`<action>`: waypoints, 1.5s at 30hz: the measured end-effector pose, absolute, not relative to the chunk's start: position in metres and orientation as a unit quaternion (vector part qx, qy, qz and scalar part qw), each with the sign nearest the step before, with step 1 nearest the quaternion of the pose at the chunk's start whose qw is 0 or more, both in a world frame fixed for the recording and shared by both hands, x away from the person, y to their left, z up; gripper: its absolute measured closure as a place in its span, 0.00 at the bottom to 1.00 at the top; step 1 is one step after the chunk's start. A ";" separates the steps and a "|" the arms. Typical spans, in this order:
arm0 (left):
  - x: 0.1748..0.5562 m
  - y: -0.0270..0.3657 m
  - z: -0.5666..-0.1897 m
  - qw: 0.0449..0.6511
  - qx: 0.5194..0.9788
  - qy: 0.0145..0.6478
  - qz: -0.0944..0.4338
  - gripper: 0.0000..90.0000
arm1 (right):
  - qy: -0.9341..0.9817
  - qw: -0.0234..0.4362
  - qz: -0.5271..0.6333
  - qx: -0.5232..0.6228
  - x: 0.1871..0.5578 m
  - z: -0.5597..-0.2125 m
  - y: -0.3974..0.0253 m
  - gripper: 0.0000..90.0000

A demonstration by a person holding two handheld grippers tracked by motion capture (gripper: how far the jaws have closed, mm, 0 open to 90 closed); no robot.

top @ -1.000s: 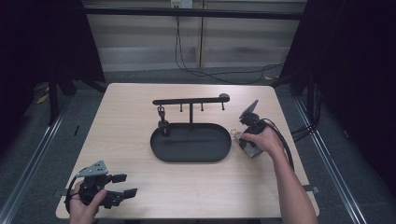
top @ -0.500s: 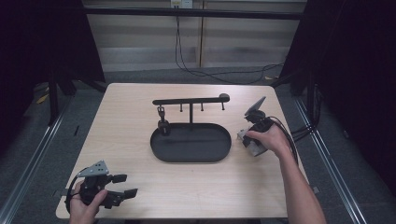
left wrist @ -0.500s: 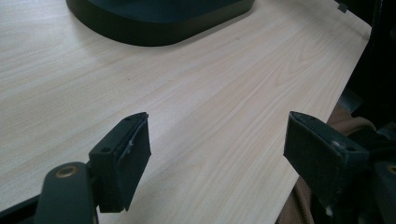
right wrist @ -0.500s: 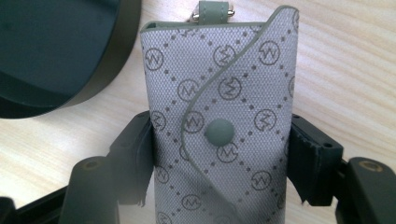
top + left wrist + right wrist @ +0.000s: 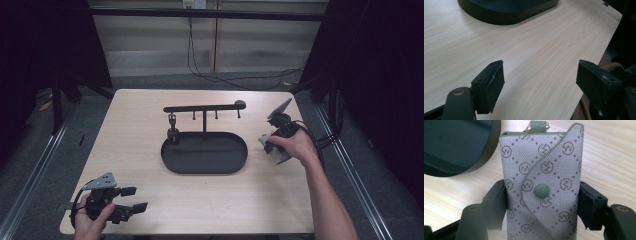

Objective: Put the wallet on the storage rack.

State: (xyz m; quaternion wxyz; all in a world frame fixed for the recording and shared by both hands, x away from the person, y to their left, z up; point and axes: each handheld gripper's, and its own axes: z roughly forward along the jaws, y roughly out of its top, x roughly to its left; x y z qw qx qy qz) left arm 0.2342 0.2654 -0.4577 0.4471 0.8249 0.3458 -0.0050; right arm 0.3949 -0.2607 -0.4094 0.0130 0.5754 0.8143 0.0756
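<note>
Right gripper, at centre right of the high view, clamps a grey monogram-patterned fabric key pouch (green snap button facing up) between both jaws, just beside the black oval tray. Left gripper, lower left, hangs wide open over the pale wooden table, holding nothing.

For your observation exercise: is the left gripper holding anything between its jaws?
No: the left gripper has its jaws wide apart over bare table, nothing between them.
</note>
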 end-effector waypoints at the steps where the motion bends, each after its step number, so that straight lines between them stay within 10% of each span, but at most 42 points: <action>1: 0.234 0.265 -0.458 0.447 0.825 0.346 -0.004 0.25 | 0.814 0.013 0.076 0.575 0.395 -0.409 -0.261 0.36; 45: 0.237 0.264 -0.461 0.437 0.825 0.358 -0.003 0.25 | 0.810 -0.014 0.145 0.569 0.395 -0.376 -0.220 0.36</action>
